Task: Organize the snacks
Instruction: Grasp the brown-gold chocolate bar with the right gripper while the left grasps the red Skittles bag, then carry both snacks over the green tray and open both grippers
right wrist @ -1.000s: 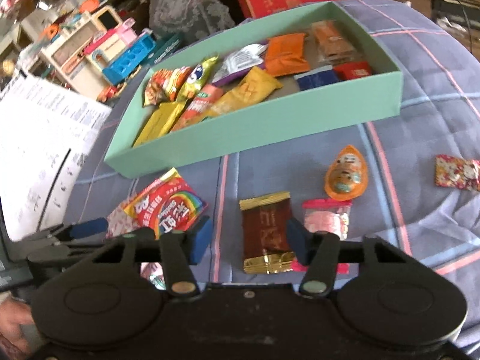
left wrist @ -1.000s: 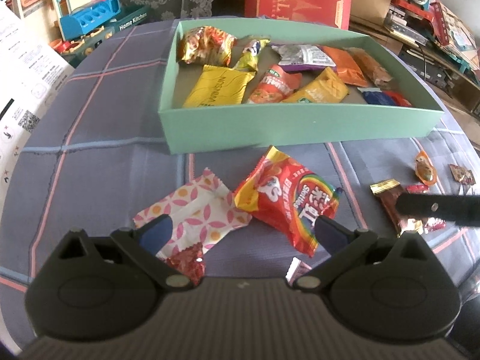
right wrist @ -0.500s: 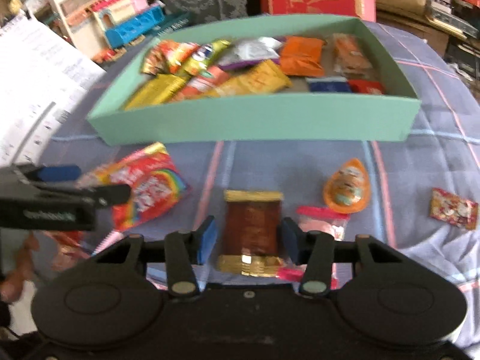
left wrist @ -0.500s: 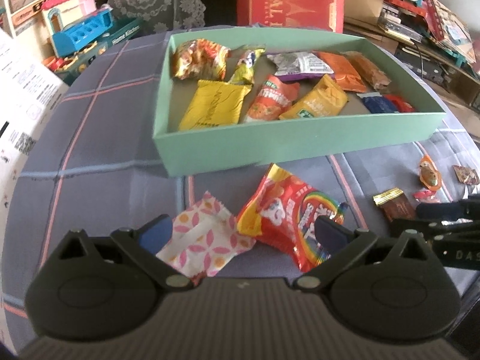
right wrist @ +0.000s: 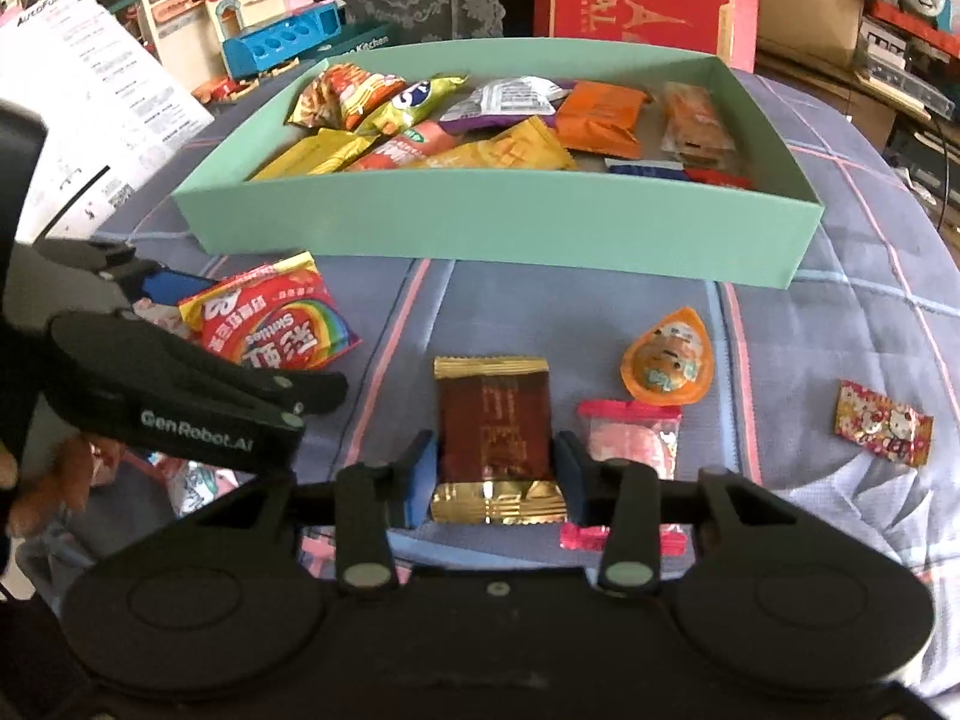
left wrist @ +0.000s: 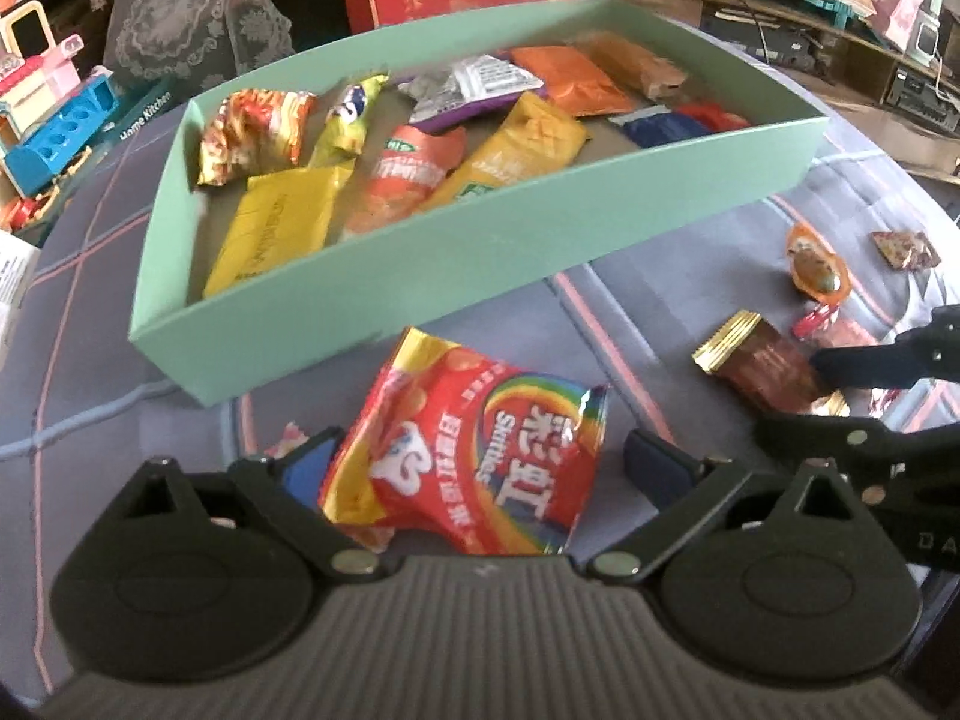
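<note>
At lower centre, the right gripper (right wrist: pixel 493 480) has just been closing against the brown snack (right wrist: pixel 495 429); the left gripper (left wrist: pixel 474 468), jaws apart and just narrowing slightly, straddles the Skittles bag (left wrist: pixel 474 450).

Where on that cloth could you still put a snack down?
Bare cloth lies between the Skittles bag and the brown packet, up to the green box. More lies right of the box, past the Hello Kitty sweet. Around the orange candy and pink packet it is crowded.
</note>
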`<state>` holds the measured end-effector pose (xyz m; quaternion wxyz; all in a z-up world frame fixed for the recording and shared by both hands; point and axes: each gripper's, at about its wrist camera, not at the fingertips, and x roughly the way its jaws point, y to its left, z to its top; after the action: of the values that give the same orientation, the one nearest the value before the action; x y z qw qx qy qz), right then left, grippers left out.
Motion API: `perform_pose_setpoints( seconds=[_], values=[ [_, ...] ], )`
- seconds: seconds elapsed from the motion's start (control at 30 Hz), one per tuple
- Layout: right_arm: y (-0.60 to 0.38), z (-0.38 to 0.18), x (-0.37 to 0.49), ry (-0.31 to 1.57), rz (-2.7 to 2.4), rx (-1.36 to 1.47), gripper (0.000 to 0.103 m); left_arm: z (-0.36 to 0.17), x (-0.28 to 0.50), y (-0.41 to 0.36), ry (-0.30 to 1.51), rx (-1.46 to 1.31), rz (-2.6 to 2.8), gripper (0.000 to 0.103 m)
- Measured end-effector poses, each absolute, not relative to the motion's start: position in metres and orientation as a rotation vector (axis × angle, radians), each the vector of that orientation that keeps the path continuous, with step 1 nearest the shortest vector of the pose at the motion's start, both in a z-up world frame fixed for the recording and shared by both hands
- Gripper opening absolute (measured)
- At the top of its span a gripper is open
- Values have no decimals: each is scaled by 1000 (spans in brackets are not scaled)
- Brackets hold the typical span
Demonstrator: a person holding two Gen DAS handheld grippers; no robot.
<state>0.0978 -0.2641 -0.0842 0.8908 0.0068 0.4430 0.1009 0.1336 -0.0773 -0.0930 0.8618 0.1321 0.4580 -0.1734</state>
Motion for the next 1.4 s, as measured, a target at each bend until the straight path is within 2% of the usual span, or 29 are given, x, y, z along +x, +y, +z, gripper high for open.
perform_pose_setpoints(
  seconds=[0.03,0.2,0.4,0.57,0.77,0.93,1.4],
  values=[
    [-265,-84,99,919,209,22,41,-93,134,-77,963,263,-375,88],
    [-269,-86,103,914,215,55,42,-90,130,-78,937,270,-416,69],
    [-266,-87,103,901,211,51,43,-88,129,-80,943,251,-397,64],
    [-273,-84,104,925,224,118,38,-77,129,-75,946,189,-399,50],
    [-286,-83,102,948,225,238,38,-75,125,-69,960,160,-386,46],
    [-293,-78,94,939,222,271,38,-69,121,-63,977,111,-386,38],
    [-302,-61,84,879,221,330,38,-43,101,-61,922,98,-398,37]
  ],
)
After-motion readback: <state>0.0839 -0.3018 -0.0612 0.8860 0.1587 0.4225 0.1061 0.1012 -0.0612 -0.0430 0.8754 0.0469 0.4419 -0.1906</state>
